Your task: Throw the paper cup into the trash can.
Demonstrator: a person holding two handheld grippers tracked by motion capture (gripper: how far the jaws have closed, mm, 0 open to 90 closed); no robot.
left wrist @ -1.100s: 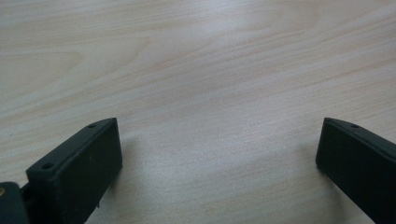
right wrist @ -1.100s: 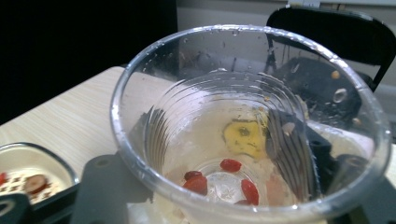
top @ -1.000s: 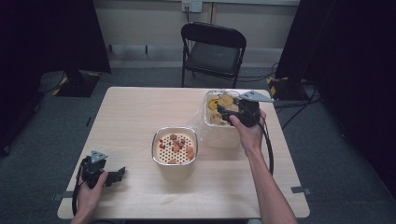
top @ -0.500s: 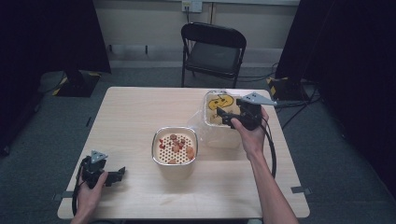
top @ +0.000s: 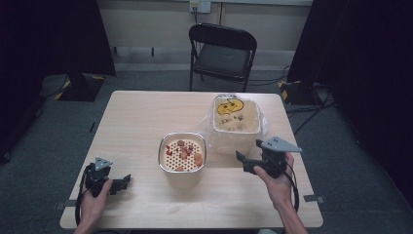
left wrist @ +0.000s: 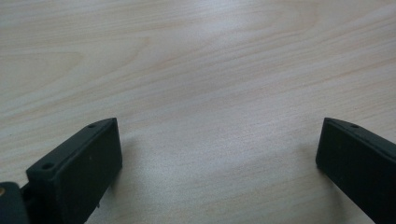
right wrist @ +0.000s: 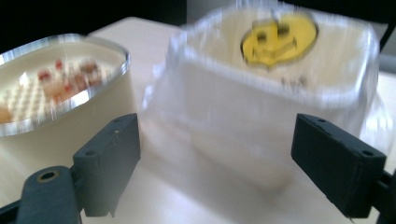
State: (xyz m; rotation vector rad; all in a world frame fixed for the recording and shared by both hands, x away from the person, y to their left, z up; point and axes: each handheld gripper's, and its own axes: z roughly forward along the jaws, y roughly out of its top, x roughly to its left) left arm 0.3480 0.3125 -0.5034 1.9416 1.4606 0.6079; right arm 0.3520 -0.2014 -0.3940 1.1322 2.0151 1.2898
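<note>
**2 claws released, nothing held**

My right gripper (top: 246,163) hangs above the table (top: 136,117), jaws spread wide. Just ahead of them stands the plastic-lined white tub (right wrist: 275,88) with its yellow face sticker (right wrist: 279,33); the perforated bowl (right wrist: 56,84) is ahead-left. My left gripper (left wrist: 217,154) gapes over bare wood.

Blurred bag-lined bin (right wrist: 280,98) with yellow piece (right wrist: 279,37), perforated bowl (right wrist: 60,98) left, jaws spread

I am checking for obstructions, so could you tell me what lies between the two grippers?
In the high view, the cream bowl stands between the left gripper and the right gripper.
</note>
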